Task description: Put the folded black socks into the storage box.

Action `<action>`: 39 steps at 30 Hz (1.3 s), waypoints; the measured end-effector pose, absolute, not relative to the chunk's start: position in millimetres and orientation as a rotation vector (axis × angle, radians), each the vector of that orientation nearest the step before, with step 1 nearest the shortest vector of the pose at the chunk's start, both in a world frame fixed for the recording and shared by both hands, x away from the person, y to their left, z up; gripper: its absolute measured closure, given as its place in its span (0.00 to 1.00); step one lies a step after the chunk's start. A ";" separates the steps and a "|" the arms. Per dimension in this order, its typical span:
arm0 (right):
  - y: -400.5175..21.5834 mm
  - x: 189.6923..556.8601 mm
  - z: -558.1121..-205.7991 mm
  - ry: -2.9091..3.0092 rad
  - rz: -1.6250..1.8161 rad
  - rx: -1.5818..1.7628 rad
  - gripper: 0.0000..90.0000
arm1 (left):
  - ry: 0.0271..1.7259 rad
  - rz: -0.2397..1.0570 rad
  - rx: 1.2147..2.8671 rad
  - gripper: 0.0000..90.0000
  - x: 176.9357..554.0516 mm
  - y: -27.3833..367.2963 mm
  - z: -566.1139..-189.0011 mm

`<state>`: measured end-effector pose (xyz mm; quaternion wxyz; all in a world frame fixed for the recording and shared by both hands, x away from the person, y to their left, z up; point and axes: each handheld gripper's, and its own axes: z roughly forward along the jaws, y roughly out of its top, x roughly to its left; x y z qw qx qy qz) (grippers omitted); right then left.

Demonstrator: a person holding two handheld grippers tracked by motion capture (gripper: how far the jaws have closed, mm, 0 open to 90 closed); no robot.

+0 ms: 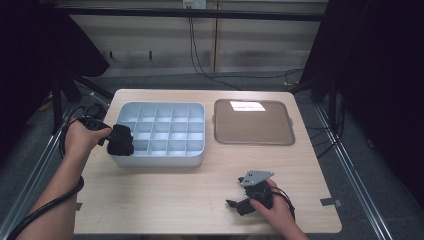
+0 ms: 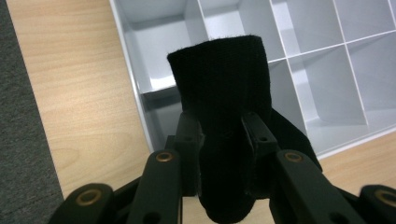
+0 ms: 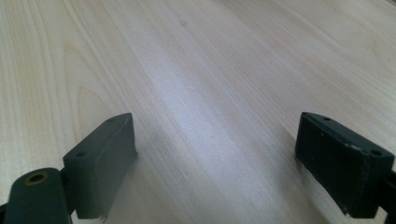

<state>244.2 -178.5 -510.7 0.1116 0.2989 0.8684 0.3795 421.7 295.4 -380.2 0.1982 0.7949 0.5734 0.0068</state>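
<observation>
Left tongs clamped and raised, right tongs spread and resting

The left forearm comes in from the desk's near left corner, its hand (image 1: 80, 137) carrying the left tongs (image 1: 121, 140) above the left edge, jaws pressed on a black cloth roll (image 2: 222, 116) and aimed inward. The right hand (image 1: 272, 202) sits low near the near edge, right tongs (image 1: 235, 202) lying level, jaws wide apart with bare desk (image 3: 196, 93) between them.

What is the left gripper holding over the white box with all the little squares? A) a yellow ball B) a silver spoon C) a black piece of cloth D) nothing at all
C: the left gripper has its jaws closed on a black cloth, held over the near left corner of the box.
</observation>
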 end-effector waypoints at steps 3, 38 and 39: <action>-178.5 244.2 -510.7 2.551 1.114 0.877 0.13 | 1.615 0.021 2.227 0.80 422.6 296.8 -383.0; -178.5 244.0 -510.7 2.551 1.114 0.877 0.13 | 1.650 0.129 2.371 0.80 430.4 284.7 -398.8; -178.5 244.0 -510.7 2.551 1.114 0.877 0.13 | 1.646 0.129 2.382 0.80 430.8 284.7 -399.1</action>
